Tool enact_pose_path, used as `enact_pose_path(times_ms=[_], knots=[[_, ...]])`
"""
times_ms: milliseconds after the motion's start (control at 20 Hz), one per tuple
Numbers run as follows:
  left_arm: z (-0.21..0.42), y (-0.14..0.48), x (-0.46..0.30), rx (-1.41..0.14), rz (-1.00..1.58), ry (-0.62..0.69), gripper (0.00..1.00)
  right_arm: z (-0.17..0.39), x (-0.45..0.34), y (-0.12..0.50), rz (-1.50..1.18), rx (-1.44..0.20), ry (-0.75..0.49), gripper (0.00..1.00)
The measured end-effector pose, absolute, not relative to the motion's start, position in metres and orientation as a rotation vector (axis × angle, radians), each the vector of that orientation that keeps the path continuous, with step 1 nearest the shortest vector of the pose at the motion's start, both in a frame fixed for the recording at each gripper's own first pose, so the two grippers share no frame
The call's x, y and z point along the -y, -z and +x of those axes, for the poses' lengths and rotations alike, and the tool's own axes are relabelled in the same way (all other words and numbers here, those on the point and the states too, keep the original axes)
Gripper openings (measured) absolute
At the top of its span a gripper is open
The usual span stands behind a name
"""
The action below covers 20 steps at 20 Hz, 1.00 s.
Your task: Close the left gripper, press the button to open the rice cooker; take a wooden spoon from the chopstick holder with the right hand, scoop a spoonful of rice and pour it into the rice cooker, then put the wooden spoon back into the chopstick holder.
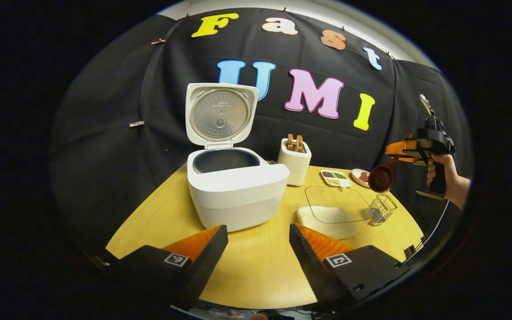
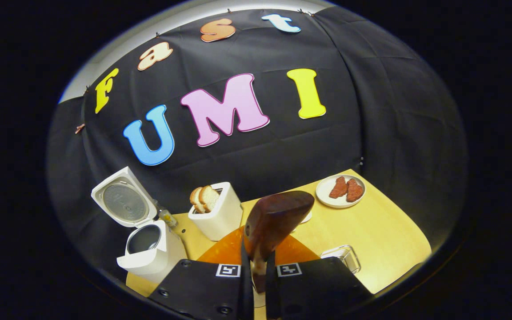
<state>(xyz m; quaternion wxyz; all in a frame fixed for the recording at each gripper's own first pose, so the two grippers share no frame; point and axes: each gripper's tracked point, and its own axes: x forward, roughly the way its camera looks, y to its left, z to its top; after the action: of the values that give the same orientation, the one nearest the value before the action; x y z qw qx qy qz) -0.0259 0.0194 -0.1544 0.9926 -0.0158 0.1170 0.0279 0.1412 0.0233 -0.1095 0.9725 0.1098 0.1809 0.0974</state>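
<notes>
Wooden and dark brown, the spoon [image 2: 274,222] is pinched by its handle between the pressed-in jaws of the right gripper [image 2: 258,275], its bowl rising ahead of the fingers in the right gripper view. In the left gripper view the same right gripper [image 1: 409,149] hangs in the air at the far right, held by a hand [image 1: 447,178], with the wooden spoon [image 1: 382,175] drooping bowl-down above the wire chopstick holder [image 1: 381,209], clear of it.

At the bottom of the left gripper view the left gripper [image 1: 258,249] has its jaws spread wide, holding and touching nothing, with bare counter [image 1: 256,271] between the fingers.

On the pale wood counter the white rice cooker [image 1: 234,186] stands with its lid up and the dark inner pot exposed; it sits just ahead of the left gripper. Just beside it to the right is a white toaster [image 1: 294,162] with two slices of bread in it. Nearer, a white container of rice [image 1: 327,220] with a clear lid tilted over it lies between the rice cooker and the chopstick holder, which stands close to the counter's right edge. Behind these are a small divided dish [image 1: 336,178] and a white plate [image 2: 339,192] with reddish pieces on it, near the far edge by the black cloth wall. Open counter runs between the rice cooker and the rice container.
</notes>
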Motion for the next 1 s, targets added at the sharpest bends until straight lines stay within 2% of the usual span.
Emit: enact_pose_path(times_ms=[400, 450, 500, 750, 1000], knots=[[-0.013, 0.178, -0.041, -0.283, -0.185, -0.078, 0.96, 0.142, -0.073, 0.191, 0.125, -0.436, -0.233, 0.15], [-0.014, 0.186, -0.038, -0.304, -0.192, -0.059, 0.96, 0.144, -0.078, 0.2, 0.117, -0.443, -0.236, 0.1], [-0.016, 0.192, -0.036, -0.32, -0.182, -0.046, 0.96, 0.147, -0.081, 0.21, 0.11, -0.447, -0.231, 0.15], [-0.021, 0.206, -0.052, -0.349, -0.092, -0.038, 0.96, 0.162, -0.088, 0.24, 0.049, -0.436, -0.186, 0.15], [-0.02, 0.217, -0.046, -0.365, -0.148, -0.029, 0.96, 0.157, -0.1, 0.268, 0.004, -0.464, -0.183, 0.15]])
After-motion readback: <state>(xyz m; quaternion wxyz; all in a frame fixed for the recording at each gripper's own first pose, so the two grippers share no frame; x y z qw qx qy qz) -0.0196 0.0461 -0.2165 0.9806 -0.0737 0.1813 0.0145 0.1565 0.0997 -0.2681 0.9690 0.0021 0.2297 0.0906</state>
